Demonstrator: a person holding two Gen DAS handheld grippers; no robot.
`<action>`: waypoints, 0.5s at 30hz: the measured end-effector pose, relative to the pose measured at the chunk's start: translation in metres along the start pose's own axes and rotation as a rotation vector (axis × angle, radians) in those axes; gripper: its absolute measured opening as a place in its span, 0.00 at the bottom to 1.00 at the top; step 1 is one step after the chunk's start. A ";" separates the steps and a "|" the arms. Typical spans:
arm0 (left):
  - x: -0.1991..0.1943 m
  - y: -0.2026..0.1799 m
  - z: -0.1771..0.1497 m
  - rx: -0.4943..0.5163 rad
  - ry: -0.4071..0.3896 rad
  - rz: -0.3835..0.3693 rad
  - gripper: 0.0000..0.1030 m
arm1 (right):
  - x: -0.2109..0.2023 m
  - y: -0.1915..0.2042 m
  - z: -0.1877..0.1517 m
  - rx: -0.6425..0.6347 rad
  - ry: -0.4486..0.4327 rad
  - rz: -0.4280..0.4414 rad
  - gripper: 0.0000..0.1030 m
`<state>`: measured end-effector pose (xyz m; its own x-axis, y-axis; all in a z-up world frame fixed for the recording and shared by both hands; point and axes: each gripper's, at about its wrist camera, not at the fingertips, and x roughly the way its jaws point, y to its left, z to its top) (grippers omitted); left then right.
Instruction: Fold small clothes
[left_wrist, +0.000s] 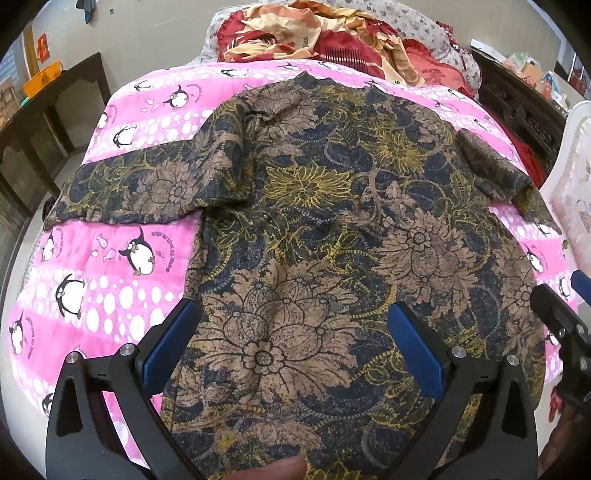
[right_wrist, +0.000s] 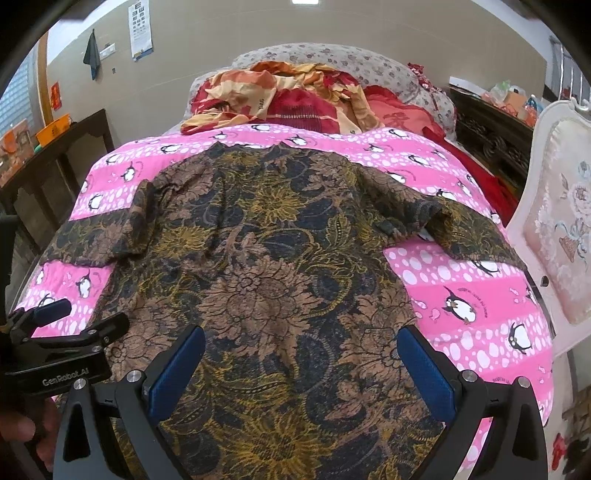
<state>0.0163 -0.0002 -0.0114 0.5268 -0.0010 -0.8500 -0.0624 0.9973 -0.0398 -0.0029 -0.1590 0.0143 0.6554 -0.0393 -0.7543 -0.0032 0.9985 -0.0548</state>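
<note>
brown floral shirt (left_wrist: 314, 229), one; two tools.

Black hand-held gripper (left_wrist: 291, 339), blue finger pads (left_wrist: 415, 350)

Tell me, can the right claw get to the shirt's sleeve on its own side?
Probably yes. The right claw hangs open over the shirt, and the right sleeve lies spread on the pink blanket with nothing on it or in between.

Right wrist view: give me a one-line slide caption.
Open right gripper poised above a floral shirt spread flat on a pink penguin quilt, left gripper alongside.
</note>
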 end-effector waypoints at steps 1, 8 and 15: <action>0.002 -0.001 0.001 0.003 0.001 0.006 1.00 | 0.003 -0.002 0.001 0.003 0.001 -0.004 1.00; 0.032 -0.003 0.020 0.044 -0.059 0.031 1.00 | 0.030 -0.013 0.009 0.003 -0.012 -0.020 1.00; 0.106 0.016 0.045 0.020 -0.036 0.085 1.00 | 0.098 -0.019 0.015 -0.021 -0.019 -0.046 1.00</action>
<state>0.1095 0.0195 -0.0781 0.5505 0.0857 -0.8304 -0.0909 0.9950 0.0424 0.0726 -0.1813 -0.0494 0.6696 -0.0843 -0.7379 0.0119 0.9946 -0.1028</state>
